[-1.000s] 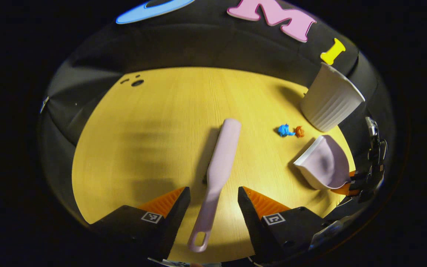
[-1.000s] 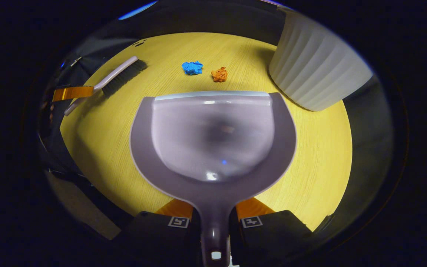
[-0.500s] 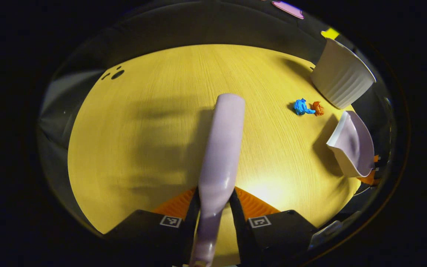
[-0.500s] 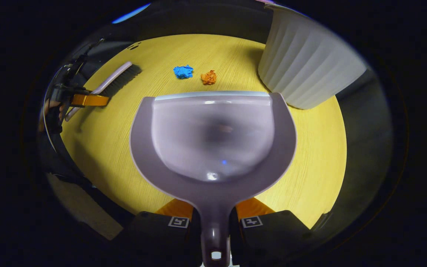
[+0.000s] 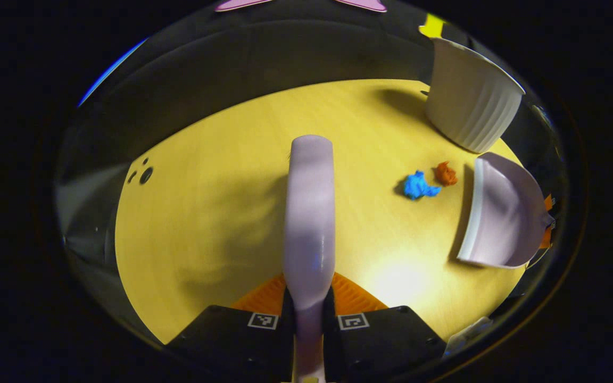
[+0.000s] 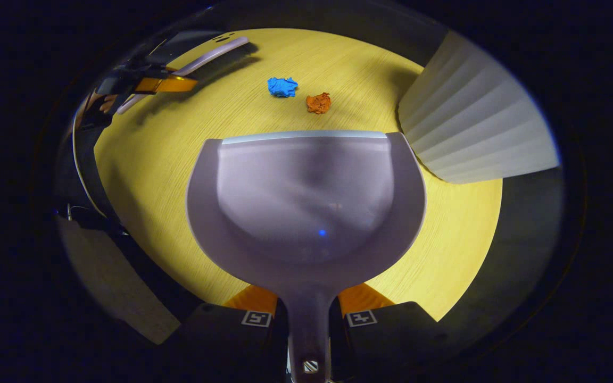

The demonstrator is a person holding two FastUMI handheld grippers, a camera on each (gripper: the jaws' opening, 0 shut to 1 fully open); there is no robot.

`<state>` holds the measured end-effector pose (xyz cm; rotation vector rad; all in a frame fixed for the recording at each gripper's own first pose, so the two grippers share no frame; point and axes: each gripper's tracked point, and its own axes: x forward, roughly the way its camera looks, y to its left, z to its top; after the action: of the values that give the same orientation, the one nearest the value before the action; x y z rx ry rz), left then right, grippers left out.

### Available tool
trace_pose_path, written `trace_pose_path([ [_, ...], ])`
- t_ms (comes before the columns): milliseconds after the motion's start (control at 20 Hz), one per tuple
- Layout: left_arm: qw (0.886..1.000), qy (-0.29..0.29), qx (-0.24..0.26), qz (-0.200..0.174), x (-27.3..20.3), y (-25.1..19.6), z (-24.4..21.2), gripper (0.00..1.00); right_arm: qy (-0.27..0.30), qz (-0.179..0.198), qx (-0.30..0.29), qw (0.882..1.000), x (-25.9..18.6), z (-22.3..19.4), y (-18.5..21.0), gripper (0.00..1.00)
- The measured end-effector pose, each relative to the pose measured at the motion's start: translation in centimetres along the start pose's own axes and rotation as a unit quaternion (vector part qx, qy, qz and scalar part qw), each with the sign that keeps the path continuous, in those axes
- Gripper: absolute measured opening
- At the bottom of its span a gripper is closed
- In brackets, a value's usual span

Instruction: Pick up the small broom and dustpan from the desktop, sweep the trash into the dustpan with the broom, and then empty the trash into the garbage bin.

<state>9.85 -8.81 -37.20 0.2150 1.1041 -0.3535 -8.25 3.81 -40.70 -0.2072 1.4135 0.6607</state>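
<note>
A pale lilac small broom [image 5: 309,213] points away from me in the left gripper view, its handle clamped in my left gripper [image 5: 308,319], which is shut on it. The lilac dustpan [image 6: 306,197] is held by its handle in my right gripper [image 6: 308,319], shut on it, its lip toward the trash. A blue paper wad [image 6: 282,86] and an orange wad [image 6: 319,102] lie on the yellow desktop [image 6: 141,175] just beyond the lip. From the left gripper view the dustpan [image 5: 503,218] sits right of the blue wad [image 5: 417,185] and orange wad [image 5: 446,173]. The broom [image 6: 205,53] and left gripper show far left in the right gripper view.
A white ribbed garbage bin [image 5: 469,109] stands at the desktop's far right corner, close beside the dustpan [image 6: 471,133]. Small dark holes [image 5: 144,173] mark the desktop at the left. A hand [image 6: 105,103] holds the left gripper.
My left gripper closed on the broom handle and lifted the broom off the desktop. The dustpan in my right gripper shifted slightly; the wads stayed put.
</note>
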Motion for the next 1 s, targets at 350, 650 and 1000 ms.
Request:
trace_pose_path([
  [350, 0.996, 0.046, 0.07, -0.036, 2.5, -4.5, 2.6, 0.27, 0.014, 0.013, -0.016, 1.0, 0.9, 0.3, -0.7, 0.36],
  [650, 0.987, 0.069, 0.115, -0.093, 2.9, -8.9, 3.1, 0.26, 0.006, 0.019, -0.027, 0.999, 1.3, 0.4, -1.2, 0.36],
  [1000, 0.956, 0.116, 0.135, -0.232, 0.6, -16.3, 1.9, 0.26, -0.012, 0.022, -0.022, 0.999, 2.2, 0.2, -1.0, 0.36],
])
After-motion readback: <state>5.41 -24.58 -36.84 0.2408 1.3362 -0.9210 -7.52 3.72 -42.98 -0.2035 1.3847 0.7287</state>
